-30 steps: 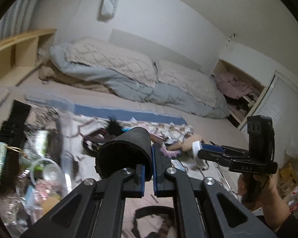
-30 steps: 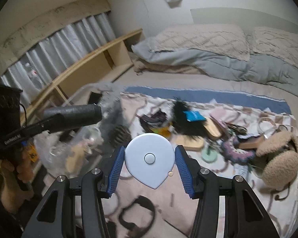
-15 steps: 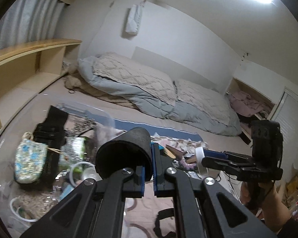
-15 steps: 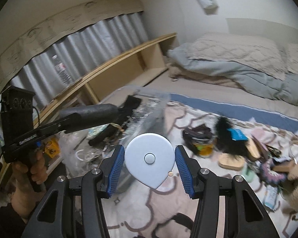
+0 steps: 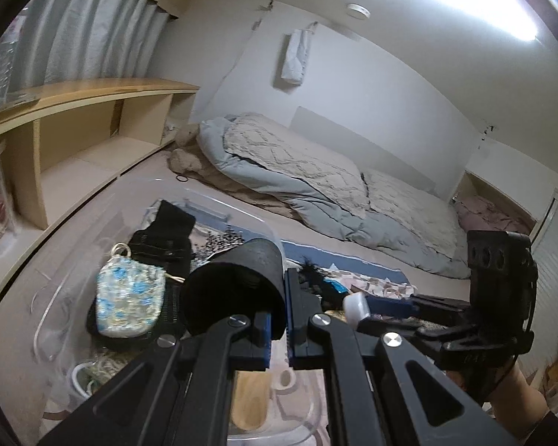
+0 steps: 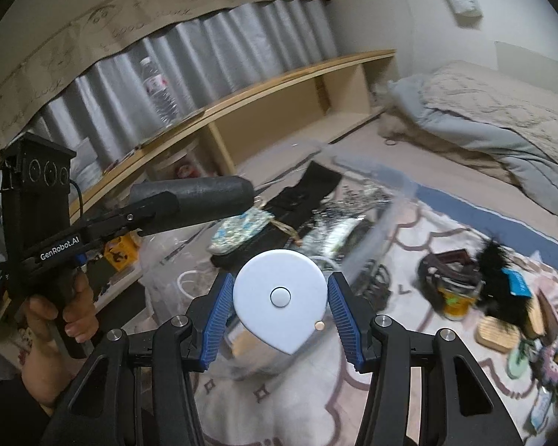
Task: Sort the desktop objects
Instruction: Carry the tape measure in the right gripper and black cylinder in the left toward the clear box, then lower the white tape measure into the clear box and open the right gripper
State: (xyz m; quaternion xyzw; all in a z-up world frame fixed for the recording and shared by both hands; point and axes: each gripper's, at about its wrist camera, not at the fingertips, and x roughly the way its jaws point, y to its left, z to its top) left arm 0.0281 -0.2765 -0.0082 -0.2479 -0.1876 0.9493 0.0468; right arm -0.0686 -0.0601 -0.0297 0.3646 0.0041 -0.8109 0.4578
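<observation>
Left wrist view is showing the left hand-held gripper (image 5: 278,329) pinching the wall of a black foam tube (image 5: 234,290): one pad is sitting inside the bore and the other outside, so the jaws are nearly closed on thin material. Held by its rim this way, the tube is sticking out forward, seemingly so it can be dropped end-first. Below it a clear plastic bin (image 5: 268,227) is lying on the floor, already holding a floral pouch (image 5: 130,297) and a black strap (image 5: 167,230), which suggests the bin is the collecting place for sorted items.

Right wrist view is showing the right hand-held gripper (image 6: 279,314) standing about half open, its blue pads (image 6: 219,312) pressing the two sides of a white teardrop-shaped tape measure (image 6: 279,297). The flat case is facing the camera, gripped across its width for a steady carry. Both items are hanging over the bin's near edge, while unsorted clutter (image 6: 483,297) is lying on the patterned rug (image 6: 409,230) to the right.
</observation>
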